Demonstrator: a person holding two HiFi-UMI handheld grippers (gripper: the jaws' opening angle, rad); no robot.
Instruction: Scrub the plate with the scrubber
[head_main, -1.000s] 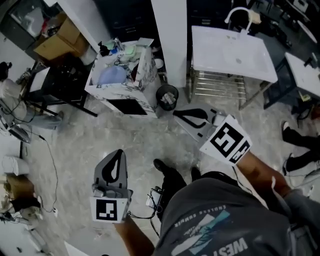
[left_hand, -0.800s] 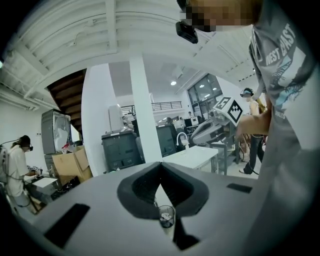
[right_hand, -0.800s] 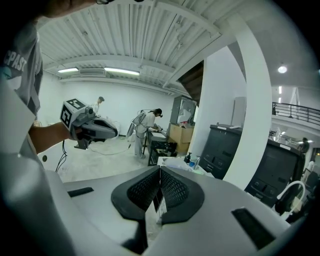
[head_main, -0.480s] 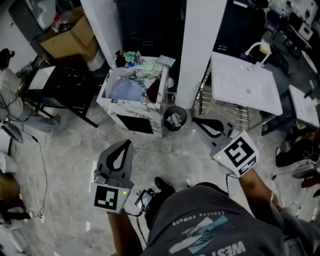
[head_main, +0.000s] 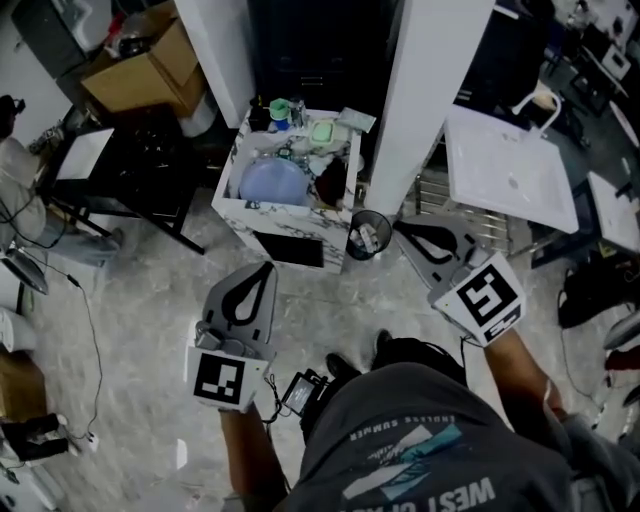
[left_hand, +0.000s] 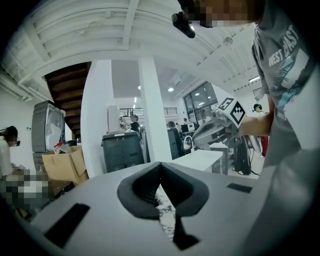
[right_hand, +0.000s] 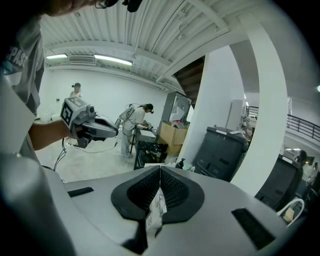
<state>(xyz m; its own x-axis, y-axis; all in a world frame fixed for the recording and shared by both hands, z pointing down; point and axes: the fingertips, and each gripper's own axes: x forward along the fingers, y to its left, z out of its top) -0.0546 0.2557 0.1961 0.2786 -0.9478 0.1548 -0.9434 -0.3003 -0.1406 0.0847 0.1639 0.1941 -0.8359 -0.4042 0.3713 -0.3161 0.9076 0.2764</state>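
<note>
Plate: pale blue plate, lying flat in the marbled white stand, far ahead of me and well apart from both claws.
Handling: I judge it stiff, smooth, slippery once wet and breakable if ceramic. I would steady it at the near rim.
Scrubber: not surely identified. 1 green pad sits among clutter at the stand's far edge.
Left claw: jaws together, nothing between them.
Right claw: jaws together, nothing between them.
Around: 1 cardboard box far left; 1 white sink top far right.
In the way: 1 black wastebasket at the stand's near right corner, just beside my right claw; 1 white pillar right of the stand.
</note>
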